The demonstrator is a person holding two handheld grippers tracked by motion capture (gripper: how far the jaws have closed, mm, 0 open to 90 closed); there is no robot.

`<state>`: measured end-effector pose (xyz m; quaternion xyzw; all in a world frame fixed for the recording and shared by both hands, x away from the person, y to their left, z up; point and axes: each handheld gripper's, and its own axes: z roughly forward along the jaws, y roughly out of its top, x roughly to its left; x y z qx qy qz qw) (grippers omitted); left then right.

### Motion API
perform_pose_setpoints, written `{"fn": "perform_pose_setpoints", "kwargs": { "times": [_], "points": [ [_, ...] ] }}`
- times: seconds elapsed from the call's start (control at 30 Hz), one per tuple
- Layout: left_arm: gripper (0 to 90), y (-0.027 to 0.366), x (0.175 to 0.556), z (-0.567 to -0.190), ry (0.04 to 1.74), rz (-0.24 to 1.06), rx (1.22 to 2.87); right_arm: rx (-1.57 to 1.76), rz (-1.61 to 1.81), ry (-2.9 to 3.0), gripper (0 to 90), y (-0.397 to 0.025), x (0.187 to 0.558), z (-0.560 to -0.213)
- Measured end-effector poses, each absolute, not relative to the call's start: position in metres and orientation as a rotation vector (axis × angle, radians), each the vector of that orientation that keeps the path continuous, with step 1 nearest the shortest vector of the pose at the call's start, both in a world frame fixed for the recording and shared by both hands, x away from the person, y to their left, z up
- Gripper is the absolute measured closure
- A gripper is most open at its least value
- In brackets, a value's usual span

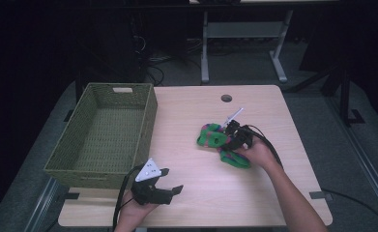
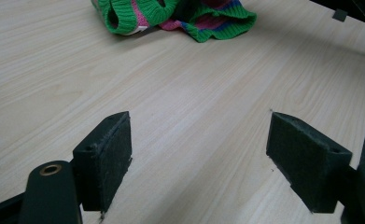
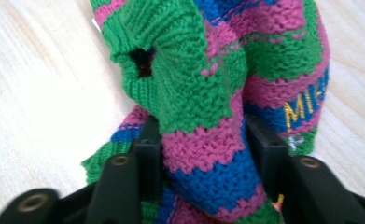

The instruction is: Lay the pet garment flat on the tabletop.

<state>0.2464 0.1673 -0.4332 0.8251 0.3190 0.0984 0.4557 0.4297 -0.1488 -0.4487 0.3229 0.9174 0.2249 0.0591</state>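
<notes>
The right gripper [image 1: 231, 137] is closed on the knit sock [image 1: 215, 137], a bundle striped in green, pink and blue. In the right gripper view the jaws press a fold of the sock [image 3: 208, 140] from both sides, and more fabric bulges above them. On the table [image 1: 273, 193] the sock lies a little to the right of the centre, at about 2 o'clock from the left gripper [image 1: 169, 184]. One end trails toward 5 o'clock, under the right hand [image 1: 256, 153].

The left gripper is wide open and holds nothing. In the left gripper view its pads [image 2: 110, 154] stand over bare wood, with the sock [image 2: 180, 14] far off at 12 o'clock. The basket [image 1: 63, 166] is at 10 o'clock from this gripper, well apart from the sock.

I judge the hold as not fully safe. The jaws grip only one fold, so when the sock is lifted the loose part may unroll and hang down. It could then drag over the wood or catch on the basket rim. The knit is soft and stretchy, so a fast move may also pull the fold out of the jaws.
</notes>
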Motion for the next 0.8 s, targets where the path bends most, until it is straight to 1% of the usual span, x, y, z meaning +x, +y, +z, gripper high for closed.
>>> {"fn": "perform_pose_setpoints", "kwargs": {
  "times": [0.03,0.1,0.17,0.23,0.47,0.8],
  "points": [
    [21.9,0.167,0.246,-0.433,0.788,0.243,2.035,1.007,0.695,2.768,59.5,-0.15,0.43,-0.449],
    [21.9,0.167,0.246,-0.434,0.788,0.243,2.038,1.009,0.695,2.766,60.1,-0.151,0.431,-0.449],
    [21.9,0.167,0.246,-0.434,0.787,0.243,2.039,1.014,0.708,2.763,64.0,-0.152,0.431,-0.448],
    [21.9,0.168,0.247,-0.434,0.788,0.236,2.032,1.032,0.734,2.766,65.5,-0.155,0.432,-0.448],
    [21.9,0.168,0.247,-0.434,0.788,0.235,2.032,1.093,0.837,2.747,66.6,-0.165,0.432,-0.435],
    [21.9,0.164,0.247,-0.435,0.781,0.235,2.037,1.173,1.02,2.694,66.4,-0.195,0.427,-0.413]
  ]
}}
